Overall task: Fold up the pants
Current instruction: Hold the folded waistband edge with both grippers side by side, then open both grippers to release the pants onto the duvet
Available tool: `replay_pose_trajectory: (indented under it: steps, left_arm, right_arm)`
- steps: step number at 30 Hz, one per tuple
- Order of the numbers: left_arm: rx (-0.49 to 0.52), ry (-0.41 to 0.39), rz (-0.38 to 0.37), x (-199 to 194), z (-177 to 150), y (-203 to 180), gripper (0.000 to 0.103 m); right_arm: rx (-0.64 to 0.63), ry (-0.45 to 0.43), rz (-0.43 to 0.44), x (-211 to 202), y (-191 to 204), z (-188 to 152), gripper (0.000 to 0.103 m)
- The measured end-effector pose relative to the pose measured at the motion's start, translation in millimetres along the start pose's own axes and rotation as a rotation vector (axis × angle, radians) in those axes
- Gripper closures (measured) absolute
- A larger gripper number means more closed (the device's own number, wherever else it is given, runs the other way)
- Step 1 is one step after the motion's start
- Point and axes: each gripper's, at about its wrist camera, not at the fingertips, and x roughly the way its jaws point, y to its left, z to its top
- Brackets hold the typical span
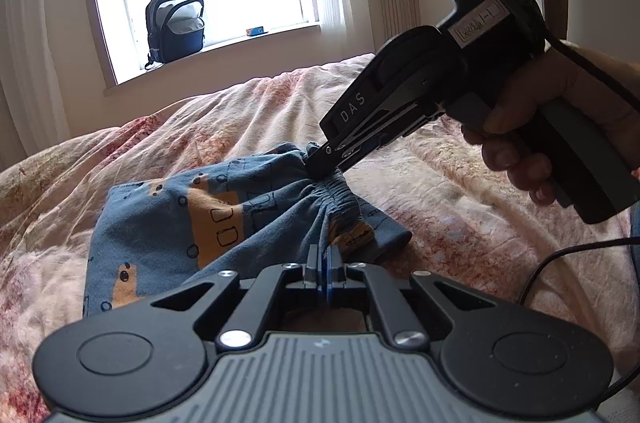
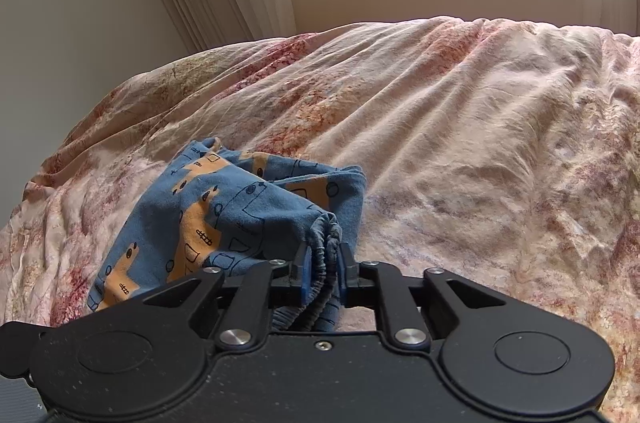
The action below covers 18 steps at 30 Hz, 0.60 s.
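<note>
Risk assessment, garment first: small blue cotton pants with orange vehicle print (image 1: 180, 223), found bunched on the near part of the pink floral rumpled duvet (image 1: 460, 191), partly raised off that duvet at the gathered elastic waistband (image 1: 340, 191).

Left gripper (image 1: 324, 263): closed pad to pad low over the duvet, apparently nipping a thin fold of the pants. Cannot fully confirm the cloth between the pads.

Right gripper (image 2: 324, 275): clamped on the bunched waistband, holding it clear of the duvet.

Hazards:
- Slippage at the left pads, given so slight a bite; likely if pulled apart briskly.
- Uneven spread, given two layers gathered in the right jaws; would leave a twisted leg on the duvet.
- Dragging of the duvet cover itself if the left pads caught it along with the pants.
- Snagging of the black cable (image 1: 560, 255) trailing across the duvet's near edge.

Differences between views:
- Left wrist view: shows the right gripper from the side, the bare hand (image 1: 560, 111) on its handle, and the lifted waistband peak; also a dark backpack (image 1: 176, 27) on the sill beyond the duvet.
- Right wrist view: shows the elastic filling the right jaws head-on and the far folded end of the pants; gives no sight of the left gripper.
</note>
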Motion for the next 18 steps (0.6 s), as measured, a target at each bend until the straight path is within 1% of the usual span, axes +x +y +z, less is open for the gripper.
replay_pose_trajectory:
  steps: [2, 3, 4, 5, 6, 7, 8, 10, 11, 12, 13, 14, 15, 17, 18]
  left_arm:
    - [-0.048, -0.001, -0.027, -1.6, 1.3, 5.5, 0.099]
    - [-0.078, -0.004, -0.042, -3.5, 2.4, 9.8, 0.097]
    - [-0.111, -0.001, -0.055, -5.3, 3.7, 14.7, 0.091]
    - [-0.147, 0.005, -0.071, -6.9, 4.7, 19.8, 0.085]
    - [-0.191, 0.008, -0.079, -10.2, 5.3, 27.2, 0.066]
    - [-0.244, 0.005, -0.075, -14.7, 5.2, 36.0, 0.054]
    - [-0.301, 0.0, -0.067, -19.8, 5.3, 46.1, 0.037]
    - [-0.412, -0.013, -0.059, -28.4, 6.1, 68.6, 0.025]
    - [-0.462, -0.014, -0.048, -31.5, 7.3, 79.9, 0.021]
    - [-0.506, -0.016, -0.03, -34.3, 8.5, 90.3, 0.008]
    - [-0.54, -0.021, -0.006, -37.0, 9.1, 99.5, 0.0]
    - [-0.563, -0.024, 0.027, -39.0, 10.0, 107.9, 0.0]
    - [-0.572, -0.011, 0.066, -39.0, 11.0, 114.0, 0.0]
    - [-0.553, 0.057, 0.149, -33.6, 10.2, 123.2, 0.0]
    - [-0.537, 0.091, 0.179, -29.5, 6.5, 126.2, 0.0]
  right_arm:
    - [0.002, -0.018, 0.001, -0.9, -0.7, 0.3, 0.07]
    - [0.0, -0.031, 0.0, -2.7, -0.8, 0.5, 0.068]
    - [-0.003, -0.046, -0.009, -4.6, -0.5, 1.2, 0.061]
    - [-0.006, -0.061, -0.019, -6.8, -0.3, 1.6, 0.045]
    - [-0.01, -0.08, -0.027, -9.8, -0.5, 1.8, 0.037]
    - [-0.016, -0.098, -0.036, -12.7, -0.8, 1.8, 0.026]
    - [-0.019, -0.109, -0.045, -14.8, -0.7, 1.9, 0.021]
    - [-0.015, -0.118, -0.059, -17.4, -1.3, 2.5, 0.017]
    - [-0.011, -0.12, -0.065, -17.9, -1.8, 2.3, 0.012]
    - [-0.01, -0.123, -0.072, -18.2, -1.8, 1.7, 0.009]
    - [-0.018, -0.129, -0.081, -18.3, -1.1, 0.4, 0.004]
    - [-0.031, -0.133, -0.098, -18.0, 1.1, -1.2, 0.002]
    - [-0.048, -0.129, -0.119, -16.7, 5.2, -3.2, 0.002]
    - [-0.095, -0.117, -0.143, -14.6, 15.6, -7.0, 0.001]
    - [-0.123, -0.117, -0.155, -13.4, 22.8, -9.7, 0.001]
